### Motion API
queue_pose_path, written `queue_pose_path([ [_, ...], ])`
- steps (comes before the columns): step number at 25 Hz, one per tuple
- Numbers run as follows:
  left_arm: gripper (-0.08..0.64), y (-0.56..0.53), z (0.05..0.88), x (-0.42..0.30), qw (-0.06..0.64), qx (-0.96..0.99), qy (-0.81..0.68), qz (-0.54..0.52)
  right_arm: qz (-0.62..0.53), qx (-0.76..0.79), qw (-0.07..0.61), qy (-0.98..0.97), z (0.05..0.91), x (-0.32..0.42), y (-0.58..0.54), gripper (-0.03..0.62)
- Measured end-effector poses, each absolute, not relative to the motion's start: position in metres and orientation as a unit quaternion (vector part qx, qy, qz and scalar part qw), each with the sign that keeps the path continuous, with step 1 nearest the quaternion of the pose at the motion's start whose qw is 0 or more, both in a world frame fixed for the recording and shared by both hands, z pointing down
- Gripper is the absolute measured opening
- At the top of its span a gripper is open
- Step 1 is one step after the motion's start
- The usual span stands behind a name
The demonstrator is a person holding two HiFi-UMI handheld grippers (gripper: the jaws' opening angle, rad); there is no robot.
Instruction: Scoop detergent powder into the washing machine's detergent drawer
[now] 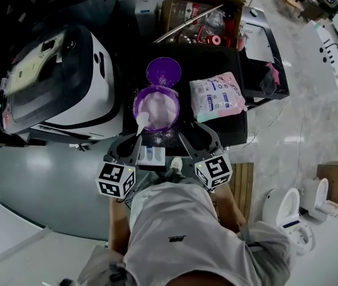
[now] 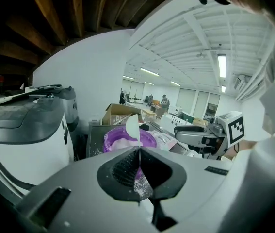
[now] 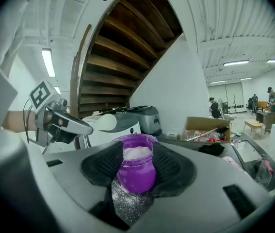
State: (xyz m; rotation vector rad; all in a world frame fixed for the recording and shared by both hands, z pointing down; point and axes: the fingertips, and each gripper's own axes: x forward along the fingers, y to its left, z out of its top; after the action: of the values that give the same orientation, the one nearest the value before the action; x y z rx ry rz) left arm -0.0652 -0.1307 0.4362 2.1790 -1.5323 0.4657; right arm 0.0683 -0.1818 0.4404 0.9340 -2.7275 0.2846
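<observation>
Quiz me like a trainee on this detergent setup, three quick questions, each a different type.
1. True or false: the lid is on the tub.
2. The left gripper is shut on: A) a brush, B) the scoop, C) a cup.
3. Fill in: the tub holds white ____.

Key: 1 false, the lid lies apart, beyond the tub. 2 B. 3 powder.
</observation>
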Motion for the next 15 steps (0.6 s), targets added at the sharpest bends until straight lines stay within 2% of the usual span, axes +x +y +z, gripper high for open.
queue_pose_path([
  [15, 0.017, -0.190, 0.463, -0.086, 0.223, 0.798, -0.468, 0.307, 0.105, 0.371, 0.132, -0.913, 0.447, 0.063, -0.209, 0.186],
])
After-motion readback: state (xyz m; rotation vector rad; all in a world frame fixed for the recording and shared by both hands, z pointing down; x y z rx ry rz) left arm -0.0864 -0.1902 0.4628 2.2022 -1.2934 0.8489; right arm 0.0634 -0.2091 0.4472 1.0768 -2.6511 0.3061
